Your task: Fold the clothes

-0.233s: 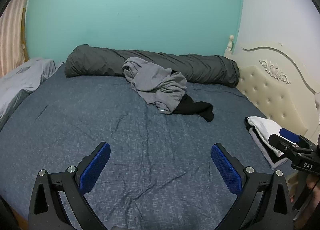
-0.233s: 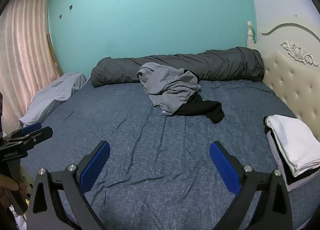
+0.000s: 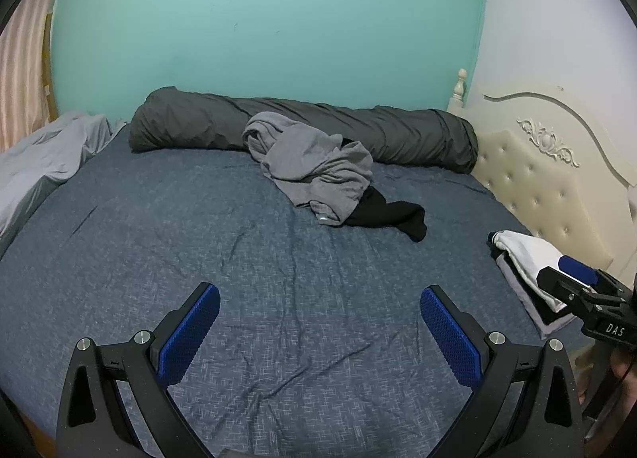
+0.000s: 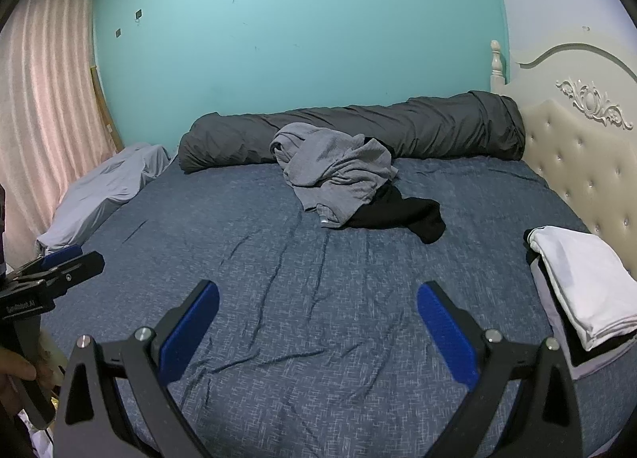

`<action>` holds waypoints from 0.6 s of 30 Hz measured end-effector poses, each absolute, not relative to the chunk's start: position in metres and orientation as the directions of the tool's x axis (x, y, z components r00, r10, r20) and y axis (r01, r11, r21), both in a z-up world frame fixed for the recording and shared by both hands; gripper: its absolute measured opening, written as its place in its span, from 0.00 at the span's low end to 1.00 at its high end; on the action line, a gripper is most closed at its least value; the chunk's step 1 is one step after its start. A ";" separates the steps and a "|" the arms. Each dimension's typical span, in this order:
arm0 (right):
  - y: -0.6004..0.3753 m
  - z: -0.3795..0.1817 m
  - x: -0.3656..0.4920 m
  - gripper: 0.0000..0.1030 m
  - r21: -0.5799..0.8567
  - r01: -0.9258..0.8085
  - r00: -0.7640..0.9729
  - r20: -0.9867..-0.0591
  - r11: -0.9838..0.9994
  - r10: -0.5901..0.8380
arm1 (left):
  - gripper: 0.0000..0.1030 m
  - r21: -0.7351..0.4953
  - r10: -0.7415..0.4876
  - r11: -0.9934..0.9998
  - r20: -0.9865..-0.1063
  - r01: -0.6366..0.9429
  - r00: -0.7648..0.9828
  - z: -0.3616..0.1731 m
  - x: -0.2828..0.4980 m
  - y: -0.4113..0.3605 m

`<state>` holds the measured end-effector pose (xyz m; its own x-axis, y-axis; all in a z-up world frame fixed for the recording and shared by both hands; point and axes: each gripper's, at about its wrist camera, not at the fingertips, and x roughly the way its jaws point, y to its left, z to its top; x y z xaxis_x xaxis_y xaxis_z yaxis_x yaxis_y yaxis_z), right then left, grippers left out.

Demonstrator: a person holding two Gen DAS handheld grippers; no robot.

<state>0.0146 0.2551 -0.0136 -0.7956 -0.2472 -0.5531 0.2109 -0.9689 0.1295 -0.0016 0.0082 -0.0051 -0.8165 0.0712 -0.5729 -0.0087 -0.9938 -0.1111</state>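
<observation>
A crumpled grey garment (image 3: pixel 314 167) (image 4: pixel 338 171) lies heaped in the middle of the blue bed (image 3: pixel 199 227) (image 4: pixel 239 243), partly over a black garment (image 3: pixel 392 215) (image 4: pixel 406 215). A stack of folded clothes with a white piece on top (image 3: pixel 525 259) (image 4: pixel 577 279) sits at the right edge by the headboard. My left gripper (image 3: pixel 318 334) hovers open over the near part of the bed, nothing between its blue pads. My right gripper (image 4: pixel 318 332) is likewise open and empty, well short of the heap. Each gripper shows at the edge of the other's view, the right gripper (image 3: pixel 585 291) and the left gripper (image 4: pixel 51 275).
A rolled dark grey duvet (image 3: pixel 302 127) (image 4: pixel 358 127) lies along the teal wall behind the heap. Light grey bedding (image 3: pixel 43 163) (image 4: pixel 103 191) is bunched at the left. A cream tufted headboard (image 3: pixel 537 179) (image 4: pixel 577 159) bounds the right side. A pink curtain (image 4: pixel 43 119) hangs at left.
</observation>
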 end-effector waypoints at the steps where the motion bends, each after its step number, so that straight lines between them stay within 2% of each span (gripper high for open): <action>1: 0.255 -0.014 0.015 0.98 0.125 0.212 -0.798 -0.550 -0.969 -0.245 | 1.00 -0.124 0.080 -0.992 -0.574 -0.010 -0.815 -0.004 -0.002 0.007; 18: 0.262 -0.016 0.013 0.98 0.131 0.209 -0.799 -0.548 -0.969 -0.247 | 1.00 -0.135 0.090 -0.991 -0.564 -0.016 -0.821 -0.002 0.000 0.003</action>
